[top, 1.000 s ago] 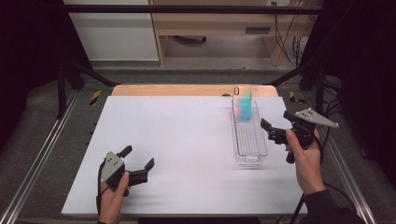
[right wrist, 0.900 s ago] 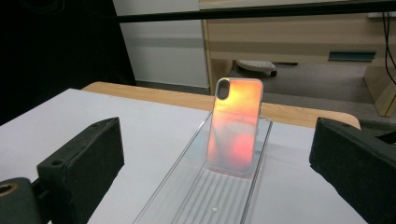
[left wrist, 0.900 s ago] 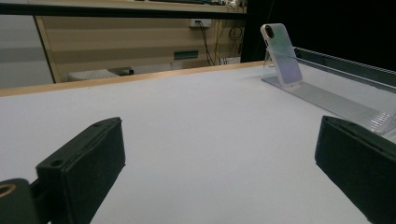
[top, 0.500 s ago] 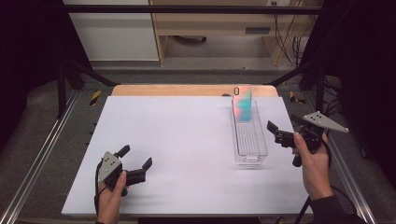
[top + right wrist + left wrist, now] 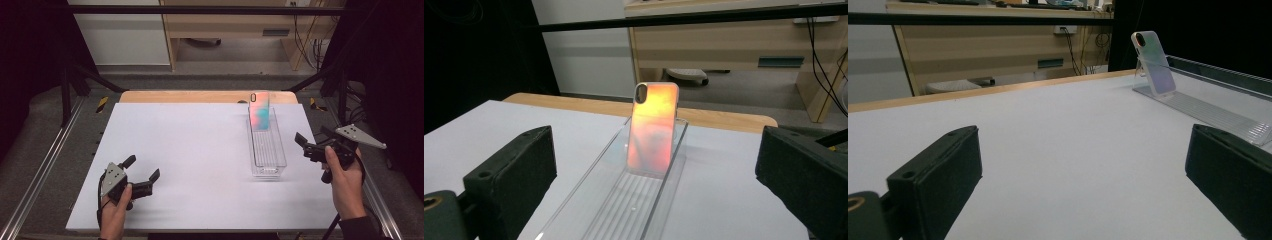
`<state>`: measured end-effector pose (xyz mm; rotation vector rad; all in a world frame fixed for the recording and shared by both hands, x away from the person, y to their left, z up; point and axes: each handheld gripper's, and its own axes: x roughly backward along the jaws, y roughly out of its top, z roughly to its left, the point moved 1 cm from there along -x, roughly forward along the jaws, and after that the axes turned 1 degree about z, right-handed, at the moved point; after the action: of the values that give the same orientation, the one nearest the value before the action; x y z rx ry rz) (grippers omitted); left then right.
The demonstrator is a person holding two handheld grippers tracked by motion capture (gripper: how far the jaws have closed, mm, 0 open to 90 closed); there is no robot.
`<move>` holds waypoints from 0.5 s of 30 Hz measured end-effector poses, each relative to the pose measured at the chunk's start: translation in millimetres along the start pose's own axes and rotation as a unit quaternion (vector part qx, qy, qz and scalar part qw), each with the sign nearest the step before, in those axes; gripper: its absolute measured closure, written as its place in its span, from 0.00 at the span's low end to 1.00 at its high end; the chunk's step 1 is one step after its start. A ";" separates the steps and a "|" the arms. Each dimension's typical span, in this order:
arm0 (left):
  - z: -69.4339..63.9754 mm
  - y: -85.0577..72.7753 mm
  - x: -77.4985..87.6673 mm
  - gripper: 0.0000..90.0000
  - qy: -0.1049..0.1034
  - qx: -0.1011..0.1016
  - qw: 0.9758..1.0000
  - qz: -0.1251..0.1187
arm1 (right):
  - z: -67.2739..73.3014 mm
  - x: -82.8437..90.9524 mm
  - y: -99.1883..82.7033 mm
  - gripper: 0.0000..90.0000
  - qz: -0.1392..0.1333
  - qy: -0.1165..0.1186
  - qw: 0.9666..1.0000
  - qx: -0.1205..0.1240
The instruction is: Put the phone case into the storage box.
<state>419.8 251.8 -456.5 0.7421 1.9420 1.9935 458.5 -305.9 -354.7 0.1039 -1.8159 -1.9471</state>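
Seen from the high view, a phone case [image 5: 260, 111] stands upright at the far end of a clear tray [image 5: 267, 145] on the white tabletop [image 5: 190, 150]. The right tongs [image 5: 311, 141], jaws spread and holding nothing, hover just right of the tray's near half, at the tabletop's edge; the hand [image 5: 345, 182] behind them is cut off at the frame's bottom. The left tongs [image 5: 142, 168], also released and empty, sit well left of the tray, near the tabletop's front edge. The tray's transparent walls are hard to trace against the white surface.

In the left gripper view, the two black jaws stand wide apart over bare tabletop. The phone case [image 5: 1153, 62] leans in the tray [image 5: 1208, 107] far off to the right; the tray's near end is cut off behind the right-hand jaw.

In the right gripper view, the jaws frame the tray [image 5: 624, 200] head-on, with nothing between them. The phone case [image 5: 653, 130] glows orange here, its camera cutout at the top left corner. The tray's near end runs out of frame. A wooden desk [image 5: 734, 30] stands beyond the tabletop.
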 end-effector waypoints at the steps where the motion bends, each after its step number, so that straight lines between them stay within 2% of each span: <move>1: 0.7 0.4 1.0 0.01 0.001 0.001 1.000 -0.002 | -0.9 1.1 -0.6 0.04 -0.001 -0.001 1.000 -0.001; 11: 6.2 1.0 9.3 0.01 0.002 0.002 1.000 -0.005 | -7.6 10.2 -8.5 0.04 -0.004 -0.001 1.000 -0.002; 15: 10.9 -0.2 14.5 0.01 0.005 0.010 1.000 -0.008 | -9.6 14.3 -13.2 0.03 -0.007 0.001 1.000 -0.001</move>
<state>413.3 268.7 -454.5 0.7196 1.9698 1.9755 445.7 -320.1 -364.8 0.1177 -1.8158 -1.9572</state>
